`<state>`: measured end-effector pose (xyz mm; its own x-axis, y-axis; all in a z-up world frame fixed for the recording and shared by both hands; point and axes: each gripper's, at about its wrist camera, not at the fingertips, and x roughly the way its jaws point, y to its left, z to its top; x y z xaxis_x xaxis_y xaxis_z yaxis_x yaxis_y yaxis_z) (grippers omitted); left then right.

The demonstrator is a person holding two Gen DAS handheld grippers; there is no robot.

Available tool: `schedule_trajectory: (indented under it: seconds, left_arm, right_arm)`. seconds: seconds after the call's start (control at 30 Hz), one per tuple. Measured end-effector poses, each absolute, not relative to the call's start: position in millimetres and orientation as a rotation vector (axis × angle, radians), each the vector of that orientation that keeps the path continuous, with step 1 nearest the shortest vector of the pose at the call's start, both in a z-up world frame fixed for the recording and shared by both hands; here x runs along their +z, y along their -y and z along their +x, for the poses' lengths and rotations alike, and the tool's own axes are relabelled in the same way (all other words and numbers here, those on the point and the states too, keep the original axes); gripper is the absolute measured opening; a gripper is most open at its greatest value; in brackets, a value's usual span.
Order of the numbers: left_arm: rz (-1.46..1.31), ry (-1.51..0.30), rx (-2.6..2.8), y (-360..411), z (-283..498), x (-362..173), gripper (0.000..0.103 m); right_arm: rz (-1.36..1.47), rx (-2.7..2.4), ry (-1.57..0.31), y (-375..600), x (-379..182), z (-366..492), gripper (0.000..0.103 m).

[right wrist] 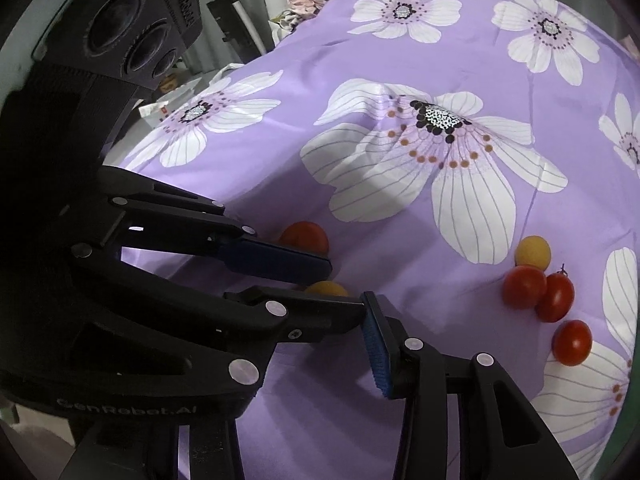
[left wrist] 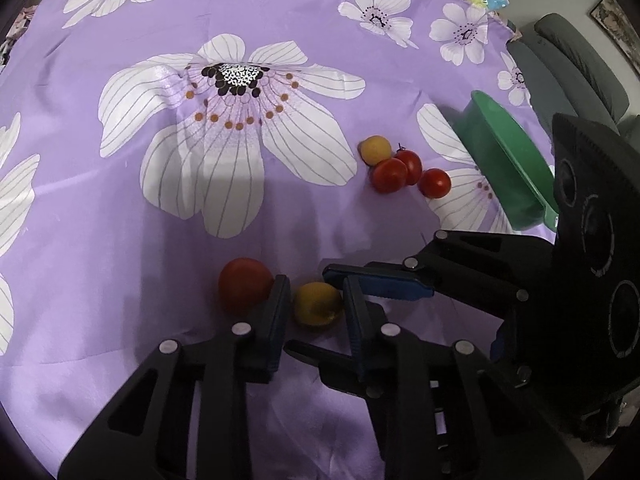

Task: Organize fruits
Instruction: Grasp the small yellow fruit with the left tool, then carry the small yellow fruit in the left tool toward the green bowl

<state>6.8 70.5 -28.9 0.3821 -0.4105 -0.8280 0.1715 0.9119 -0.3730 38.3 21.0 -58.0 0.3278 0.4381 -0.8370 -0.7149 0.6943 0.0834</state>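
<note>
In the left wrist view my left gripper (left wrist: 316, 298) is shut on a small yellow fruit (left wrist: 318, 305) that rests on the purple flowered cloth (left wrist: 120, 240). A red tomato (left wrist: 244, 290) touches the outside of its left finger. My right gripper (left wrist: 307, 307) reaches in from the right and crosses the left one. Its jaws stand apart and its pads press on nothing. In the right wrist view, one right finger (right wrist: 378, 352) shows and the other is hidden behind the left gripper. Farther off lie another yellow fruit (left wrist: 376, 150) and three cherry tomatoes (left wrist: 390, 175).
A green bowl (left wrist: 508, 160) stands near the cloth's right edge, just behind the right gripper's body. A grey sofa (left wrist: 568, 64) lies beyond that edge. Off the cloth's left edge in the right wrist view there is clutter (right wrist: 240, 24).
</note>
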Motion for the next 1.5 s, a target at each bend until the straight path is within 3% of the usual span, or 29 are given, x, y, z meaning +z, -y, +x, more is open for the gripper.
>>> schedule_trajectory:
  seconds: [0.33,1.5]
  left_arm:
    - [-0.278,-1.106,-0.372,-75,5,-27,0.025]
    - [-0.173,-1.042,-0.422,-16,-2,10,0.025]
  right_arm:
    - [-0.352,0.743,-0.941,-22,-56,37,0.035]
    - [-0.289,0.681,-0.831,29,-23,11,0.035]
